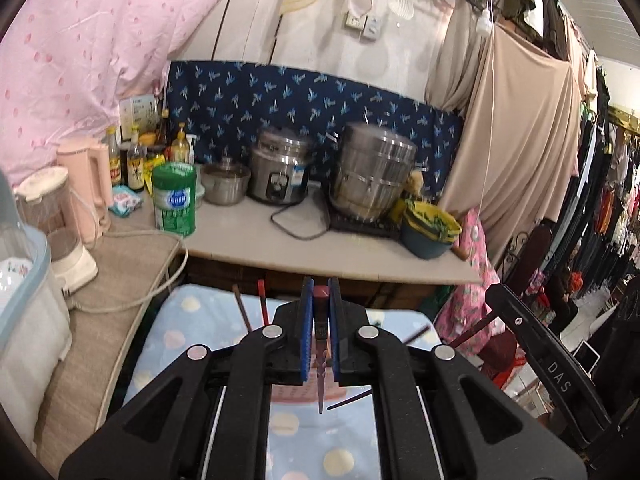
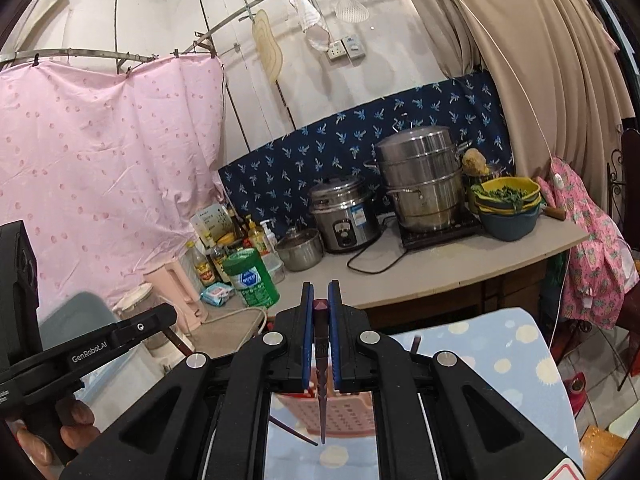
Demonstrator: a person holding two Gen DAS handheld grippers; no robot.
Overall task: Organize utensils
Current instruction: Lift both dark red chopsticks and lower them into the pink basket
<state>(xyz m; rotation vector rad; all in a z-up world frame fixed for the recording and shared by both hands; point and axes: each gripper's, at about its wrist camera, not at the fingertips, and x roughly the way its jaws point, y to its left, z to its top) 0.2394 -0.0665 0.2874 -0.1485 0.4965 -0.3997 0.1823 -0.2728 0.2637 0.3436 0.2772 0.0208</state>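
Observation:
My left gripper (image 1: 320, 292) is shut on a dark red chopstick (image 1: 320, 360) that hangs point-down between the blue pads. My right gripper (image 2: 320, 294) is shut on another dark chopstick (image 2: 321, 380), also point-down, above a pink perforated basket (image 2: 348, 412). The pink basket shows in the left wrist view (image 1: 296, 396) under the fingers. Several loose chopsticks (image 1: 242, 312) lie or stand on the blue dotted cloth (image 1: 188, 320). The other gripper (image 1: 540, 356) shows at the right of the left view, and at the left of the right view (image 2: 100, 344).
A counter (image 1: 320, 248) behind holds a green canister (image 1: 175, 199), a rice cooker (image 1: 280, 172), a steel steamer pot (image 1: 372, 172), stacked bowls (image 1: 430, 228), bottles and a pink kettle (image 1: 90, 184). Clothes hang at the right.

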